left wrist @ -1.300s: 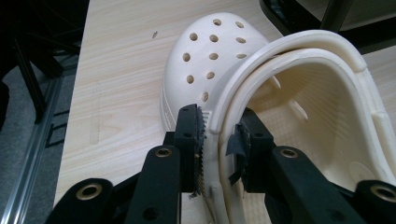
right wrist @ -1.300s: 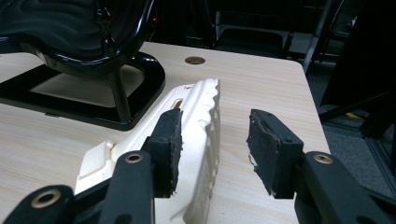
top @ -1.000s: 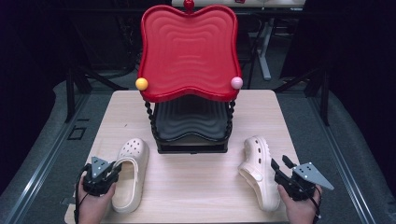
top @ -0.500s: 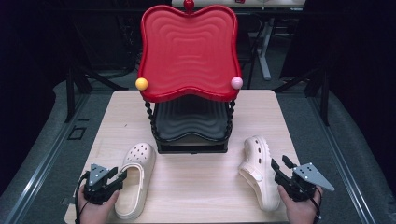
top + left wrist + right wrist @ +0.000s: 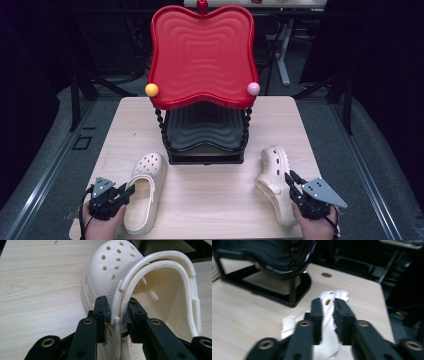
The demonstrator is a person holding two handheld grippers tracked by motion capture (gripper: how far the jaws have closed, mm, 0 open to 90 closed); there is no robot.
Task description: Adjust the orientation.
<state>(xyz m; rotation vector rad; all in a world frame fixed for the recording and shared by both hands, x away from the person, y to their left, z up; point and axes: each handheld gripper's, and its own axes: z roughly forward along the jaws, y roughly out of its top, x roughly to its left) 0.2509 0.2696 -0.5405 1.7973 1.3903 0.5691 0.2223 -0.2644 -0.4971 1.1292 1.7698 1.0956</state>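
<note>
Two cream clogs lie on the wooden table point(image 5: 210, 205). The left clog point(image 5: 149, 167) point(image 5: 110, 265) stands sole down with its toe pointing away. My left gripper point(image 5: 131, 189) point(image 5: 117, 307) has just been closing, and its pads now pinch the clog's side rim beside the heel strap. The right clog point(image 5: 272, 162) point(image 5: 339, 294) lies tipped on its side. My right gripper point(image 5: 290, 177) point(image 5: 328, 305) has also just been closing and is shut on that clog's wall, which fills the gap between its jaws.
A two-tier rack stands at the table's middle back, with a red wavy tray point(image 5: 200, 55) on top and a black tray point(image 5: 205, 132) below on a black frame. A yellow ball point(image 5: 151, 90) and a pink ball point(image 5: 253, 88) cap its posts. Bare wood lies between the clogs.
The left gripper let go of the left clog, which shifted slightly right, then closed on its rim again. The right gripper's jaws closed onto the right clog's wall.
</note>
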